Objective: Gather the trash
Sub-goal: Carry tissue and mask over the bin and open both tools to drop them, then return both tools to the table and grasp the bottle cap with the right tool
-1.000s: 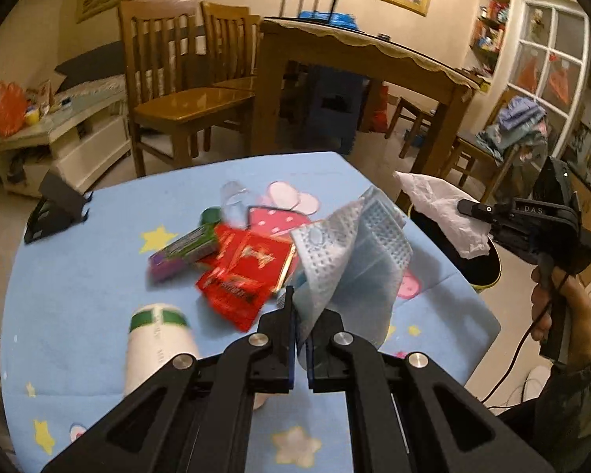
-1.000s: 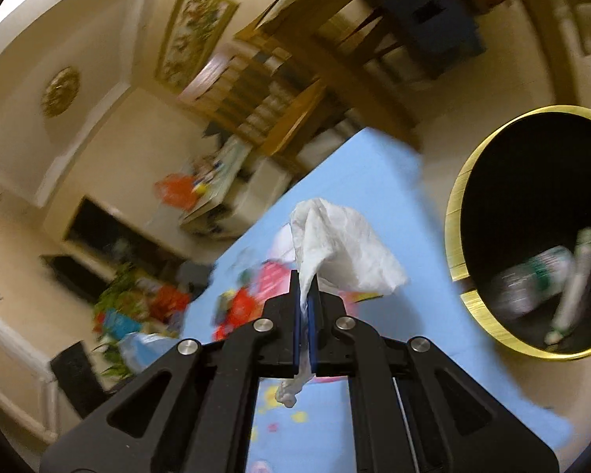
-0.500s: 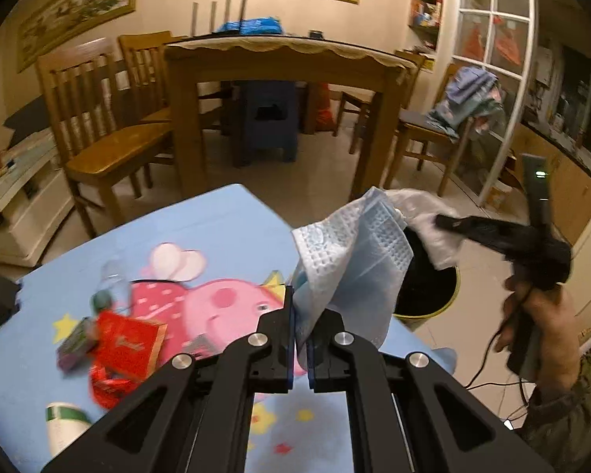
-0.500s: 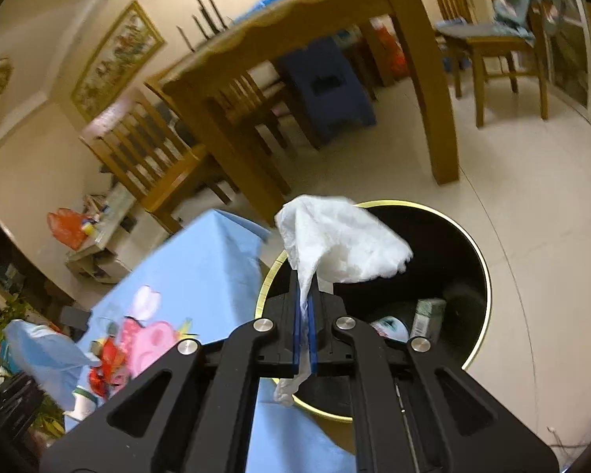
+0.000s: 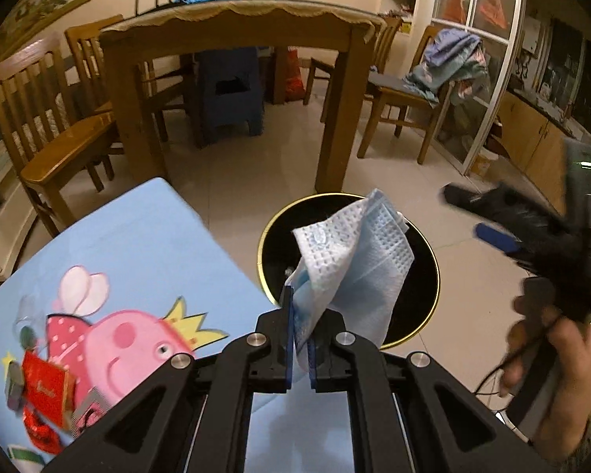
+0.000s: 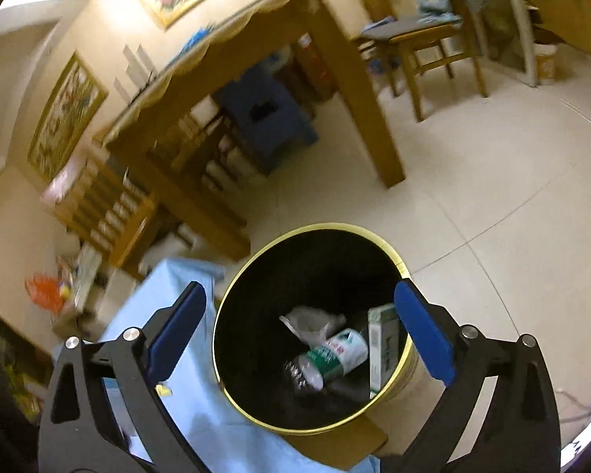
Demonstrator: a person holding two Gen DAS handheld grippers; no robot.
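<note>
The right gripper (image 6: 311, 335) is wide open and holds nothing. It hangs right over the trash bin (image 6: 232, 303), a black bin with a gold rim that stands on the floor just past the desk (image 6: 169, 276) with the blue cloth.

Down between its fingers, in the bin, I count four things: one crumpled white tissue (image 6: 313, 321), one plastic bottle with a green and white label (image 6: 329, 354), one green and white box (image 6: 382, 345) standing by the wall of the bin, and something dark at the bottom that is too blurry to name. So I think part of the job is done.

The left gripper (image 5: 300, 349) is pinched tight on one blue face mask (image 5: 358, 260). The mask sticks up from its fingertips, and the bin shows behind it, ahead of the gripper, so the mask seems to be near or over the bin. It is not in the bin yet. I think dropping it in is the step in hand.

More trash is left on the desk, far to the left of the left gripper and a bit behind its tips. I count one red packet (image 5: 47, 388) and some red wrapper (image 5: 39, 433) under it. There is also a small grey thing at the edge and a clear thing with a green cap (image 5: 25, 335), both hard to make out. So there are about four more pieces to pick up, plus the mask.
</note>
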